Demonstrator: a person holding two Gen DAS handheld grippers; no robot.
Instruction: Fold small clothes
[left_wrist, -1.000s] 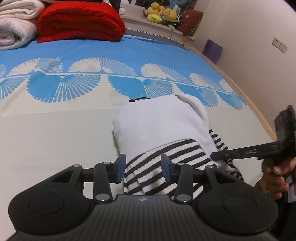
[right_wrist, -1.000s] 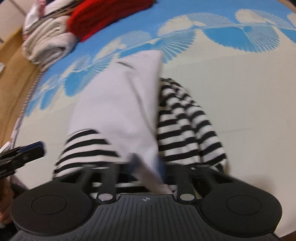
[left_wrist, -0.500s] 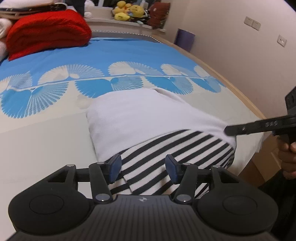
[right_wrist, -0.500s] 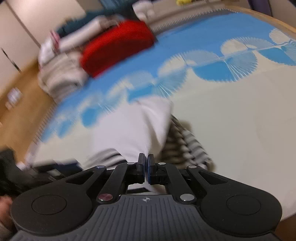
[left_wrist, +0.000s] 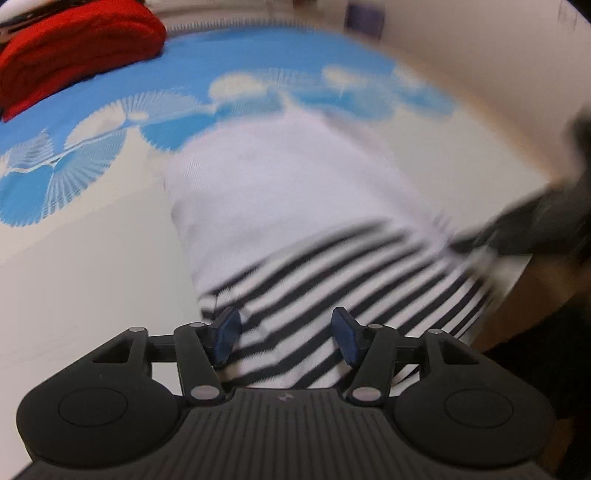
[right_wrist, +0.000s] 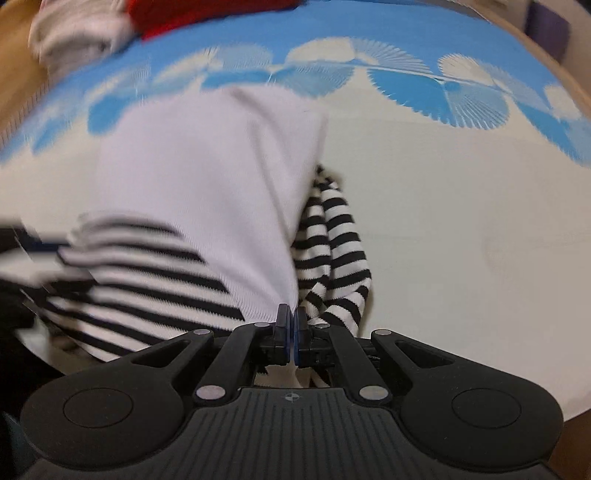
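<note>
While pinching the garment (right_wrist: 207, 184), right gripper (right_wrist: 291, 328); left gripper (left_wrist: 286, 338) spread, opening wider.

Bed (left_wrist: 74, 280): cream sheet with a blue band of white fan motifs across the far half. White knit garment with black-and-white striped hem and sleeves (left_wrist: 280, 192) lies flat on the cream part, near the front edge. Folded red blanket (left_wrist: 74, 48) well beyond the garment, on the blue band; whitish folded blanket (right_wrist: 77, 33) beside the red one.
</note>
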